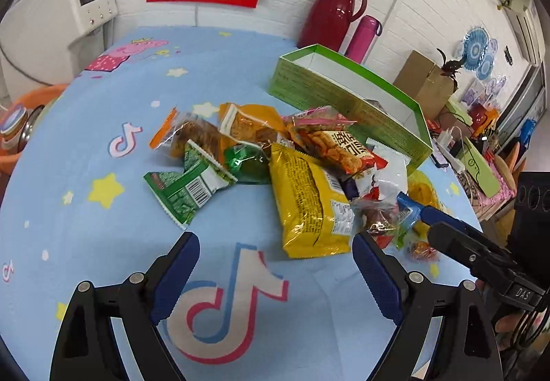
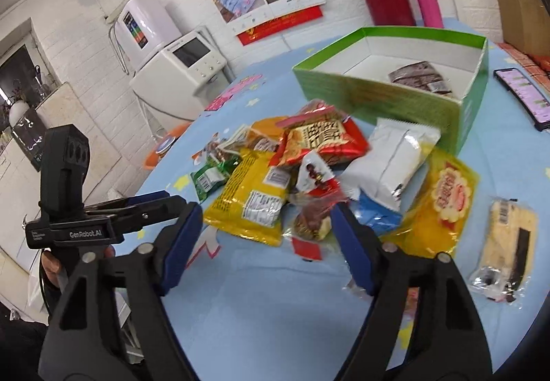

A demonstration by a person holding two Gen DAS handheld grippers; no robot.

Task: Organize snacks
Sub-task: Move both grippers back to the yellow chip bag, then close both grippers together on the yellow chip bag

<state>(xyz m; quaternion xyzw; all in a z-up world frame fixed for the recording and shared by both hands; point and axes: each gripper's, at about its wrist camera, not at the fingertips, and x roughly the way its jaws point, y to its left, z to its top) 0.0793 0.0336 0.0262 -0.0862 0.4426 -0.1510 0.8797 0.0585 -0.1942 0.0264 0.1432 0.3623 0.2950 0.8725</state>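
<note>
Both claws hang wide apart and empty over the snack pile (image 1: 295,174) mid-counter: left claw (image 1: 275,264), right claw (image 2: 266,236), green box (image 2: 395,99) waiting behind to collect them.

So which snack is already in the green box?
Only the dark brown packet lies inside the green box; the other snacks lie on the tablecloth.

Left gripper (image 1: 276,255) wide open, blue pads (image 1: 376,272) spread, nothing between, hovering low; right gripper (image 2: 266,233) likewise wide open, pads (image 2: 182,243) apart, empty, tilted downward; each visible in the other's view, close side by side; fingers of a hand (image 2: 51,264) gripping left handle, partly hidden.
</note>
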